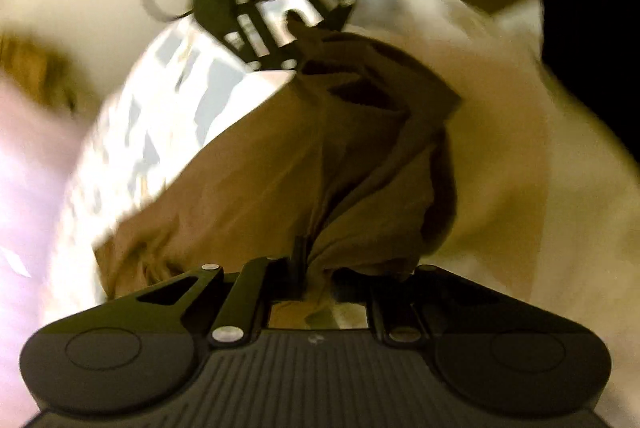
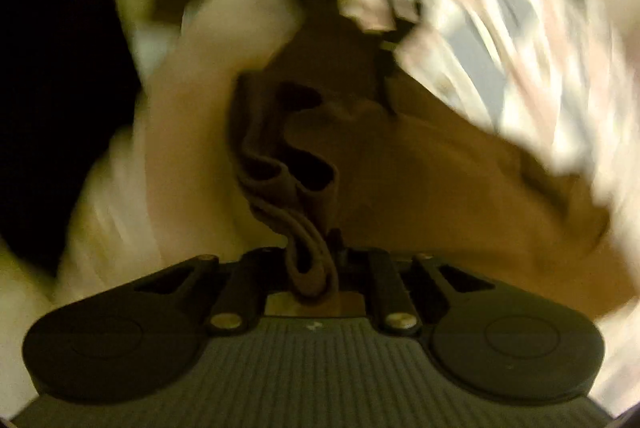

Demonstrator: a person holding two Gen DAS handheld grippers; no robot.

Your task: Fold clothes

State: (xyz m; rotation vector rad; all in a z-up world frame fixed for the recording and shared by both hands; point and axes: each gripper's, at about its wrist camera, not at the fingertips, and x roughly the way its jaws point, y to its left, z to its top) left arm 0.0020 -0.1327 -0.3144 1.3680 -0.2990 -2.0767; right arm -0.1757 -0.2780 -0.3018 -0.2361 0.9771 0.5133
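Two hand-held grippers, one garment between them. Left gripper (image 1: 308, 268): jaws drawn nearly together, pinching a bunched fold of the brown garment (image 1: 260, 180) right at the fingertips; cloth gathers into tight pleats where it enters the grip. Right gripper (image 2: 320, 268): jaws likewise pressed close, clamped on a thick rolled edge of the same brown garment (image 2: 440, 188), several layers of hem looping out just beyond the tips. In the left wrist view the right gripper (image 1: 296, 28) shows at the far end of the cloth, its tips buried in the fabric, so the garment spans from one grip to the other. In the right wrist view a dark blurred shape at the far end of the cloth is probably the left gripper; too smeared to be sure. Under the garment lies one patterned white-and-grey cloth (image 1: 160, 116), and around that a plain cream surface (image 1: 560, 208). Both views are streaked with motion blur; the garment's type cannot be told. Count: grippers two, brown garment one, patterned cloth one.
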